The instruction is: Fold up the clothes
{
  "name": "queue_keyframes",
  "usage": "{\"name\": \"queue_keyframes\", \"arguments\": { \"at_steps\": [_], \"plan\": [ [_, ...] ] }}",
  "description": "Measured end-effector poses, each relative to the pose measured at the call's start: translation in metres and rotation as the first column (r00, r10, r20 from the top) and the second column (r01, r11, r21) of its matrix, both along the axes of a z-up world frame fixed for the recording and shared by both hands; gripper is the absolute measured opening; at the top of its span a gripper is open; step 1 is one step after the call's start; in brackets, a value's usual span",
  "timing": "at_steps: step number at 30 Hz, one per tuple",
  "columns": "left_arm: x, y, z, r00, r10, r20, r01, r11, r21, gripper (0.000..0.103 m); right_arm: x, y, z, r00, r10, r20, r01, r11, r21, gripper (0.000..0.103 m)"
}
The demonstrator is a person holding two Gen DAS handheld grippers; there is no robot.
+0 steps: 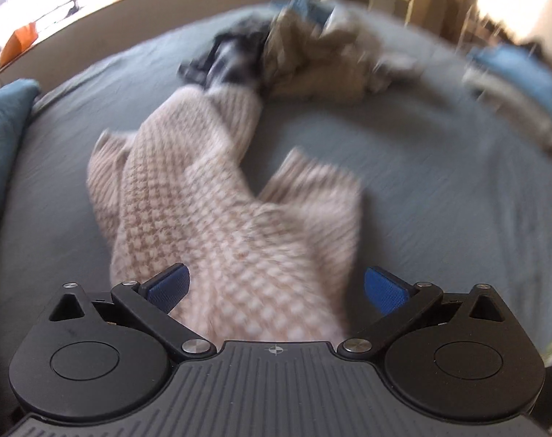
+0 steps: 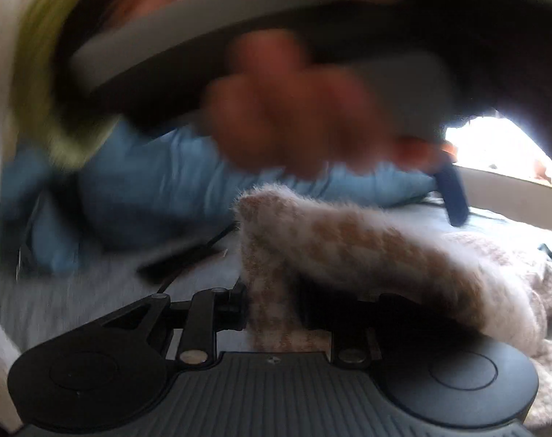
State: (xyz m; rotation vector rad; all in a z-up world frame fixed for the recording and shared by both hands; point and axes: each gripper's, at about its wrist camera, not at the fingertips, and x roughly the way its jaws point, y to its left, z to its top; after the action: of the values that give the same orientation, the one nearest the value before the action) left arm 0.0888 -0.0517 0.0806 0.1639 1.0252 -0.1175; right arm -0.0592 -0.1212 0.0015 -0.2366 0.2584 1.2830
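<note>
Left gripper [image 1: 276,287]: we see its jaws spread as wide as they go, blue pads [image 1: 168,287] clear of any cloth. The cream-and-tan chunky knit sweater [image 1: 217,196] runs up between the two fingers from under the gripper body, then stretches away across the grey-blue bed sheet [image 1: 440,189]. No pad presses on the knit; the sweater lies loose on the bed.

Right gripper [image 2: 272,302]: jaws drawn close together, pinching a fold of the same sweater [image 2: 334,247]. The knit rises straight up from between the fingers, then drapes over the right finger and trails off to the right onto the bed. We note heavy blur in this view.

Further out, left wrist view: the sweater's far end reaches a heap of crumpled clothes, tan and dark [image 1: 294,58], near the far side of the bed. A teal pillow [image 1: 6,116] sits at the left edge. A second stack of blue and pale fabric [image 1: 512,83] lies at the right.

Right wrist view: a person's hand [image 2: 287,120], blurred, fills the upper middle, above the gripped fold. A light blue pillow [image 2: 159,182] lies behind.
</note>
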Motion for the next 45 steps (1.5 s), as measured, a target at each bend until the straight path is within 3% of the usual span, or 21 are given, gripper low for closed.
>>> {"name": "queue_keyframes", "arguments": {
  "at_steps": [3, 8, 10, 13, 14, 16, 19, 22, 24, 26, 27, 31, 35, 39, 43, 44, 45],
  "plan": [
    [0.009, 0.011, -0.027, 0.997, 0.039, -0.073, -0.033, 0.996, 0.078, 0.103, 0.003, -0.005, -0.002, 0.999, 0.004, -0.046, -0.004, 1.0, 0.007, 0.034],
    [0.017, 0.055, -0.036, 0.973, 0.167, -0.157, -0.188, 0.974, -0.127, 0.103, 0.015, -0.035, 0.0, 0.97, 0.057, -0.237, -0.039, 0.996, 0.082, 0.053],
    [0.014, 0.063, -0.036, 0.973, 0.171, -0.157, -0.195, 0.968, -0.156, 0.103, 0.013, -0.055, -0.001, 0.957, 0.072, -0.28, -0.044, 0.994, 0.102, 0.071],
    [0.007, 0.069, -0.039, 0.978, 0.154, -0.143, -0.177, 0.971, -0.162, 0.099, 0.02, -0.091, -0.002, 0.915, 0.09, -0.393, -0.035, 0.989, 0.146, 0.085],
    [0.004, 0.07, -0.04, 0.98, 0.151, -0.133, -0.172, 0.972, -0.161, 0.097, 0.026, -0.103, -0.002, 0.888, 0.086, -0.452, -0.008, 0.985, 0.171, 0.086],
    [-0.002, 0.073, -0.04, 0.983, 0.148, -0.112, -0.164, 0.974, -0.156, 0.081, 0.042, -0.126, -0.002, 0.815, 0.068, -0.575, 0.086, 0.968, 0.236, 0.093],
    [-0.013, 0.076, -0.036, 0.986, 0.156, -0.058, -0.163, 0.976, -0.145, 0.06, 0.084, -0.168, -0.018, 0.656, -0.024, -0.755, 0.332, 0.907, 0.259, 0.095],
    [-0.027, 0.08, -0.033, 0.987, 0.158, 0.001, -0.157, 0.978, -0.141, 0.049, 0.125, -0.191, -0.038, 0.494, -0.172, -0.852, 0.533, 0.834, 0.141, 0.094],
    [-0.036, 0.087, -0.033, 0.984, 0.174, 0.03, -0.168, 0.974, -0.15, 0.046, 0.147, -0.189, -0.051, 0.408, -0.239, -0.881, 0.589, 0.806, 0.053, 0.09],
    [-0.043, 0.094, -0.033, 0.979, 0.194, 0.054, -0.183, 0.969, -0.163, 0.043, 0.165, -0.18, -0.066, 0.335, -0.242, -0.911, 0.595, 0.803, 0.006, 0.087],
    [-0.046, 0.1, -0.034, 0.975, 0.213, 0.059, -0.2, 0.964, -0.176, 0.042, 0.17, -0.17, -0.071, 0.318, -0.236, -0.918, 0.58, 0.814, -0.009, 0.086],
    [-0.064, 0.134, -0.036, 0.952, 0.302, 0.059, -0.282, 0.934, -0.22, 0.041, 0.183, -0.129, -0.084, 0.303, -0.315, -0.9, 0.511, 0.85, -0.125, 0.08],
    [-0.085, 0.17, -0.046, 0.919, 0.394, 0.014, -0.374, 0.881, -0.29, 0.043, 0.193, -0.097, -0.077, 0.351, -0.38, -0.856, 0.476, 0.86, -0.186, 0.08],
    [-0.096, 0.195, -0.055, 0.893, 0.45, -0.034, -0.427, 0.819, -0.384, 0.055, 0.206, -0.082, -0.076, 0.356, -0.377, -0.855, 0.457, 0.868, -0.192, 0.081],
    [-0.088, 0.197, -0.051, 0.898, 0.438, -0.035, -0.414, 0.816, -0.403, 0.061, 0.224, -0.063, -0.083, 0.344, -0.325, -0.881, 0.392, 0.902, -0.18, 0.089],
    [-0.086, 0.199, -0.048, 0.9, 0.434, -0.031, -0.407, 0.814, -0.414, 0.061, 0.227, -0.057, -0.083, 0.341, -0.311, -0.887, 0.367, 0.913, -0.178, 0.087],
    [-0.086, 0.202, -0.045, 0.902, 0.432, -0.022, -0.398, 0.809, -0.433, 0.061, 0.228, -0.051, -0.085, 0.333, -0.28, -0.9, 0.326, 0.93, -0.169, 0.077]
  ]
}}
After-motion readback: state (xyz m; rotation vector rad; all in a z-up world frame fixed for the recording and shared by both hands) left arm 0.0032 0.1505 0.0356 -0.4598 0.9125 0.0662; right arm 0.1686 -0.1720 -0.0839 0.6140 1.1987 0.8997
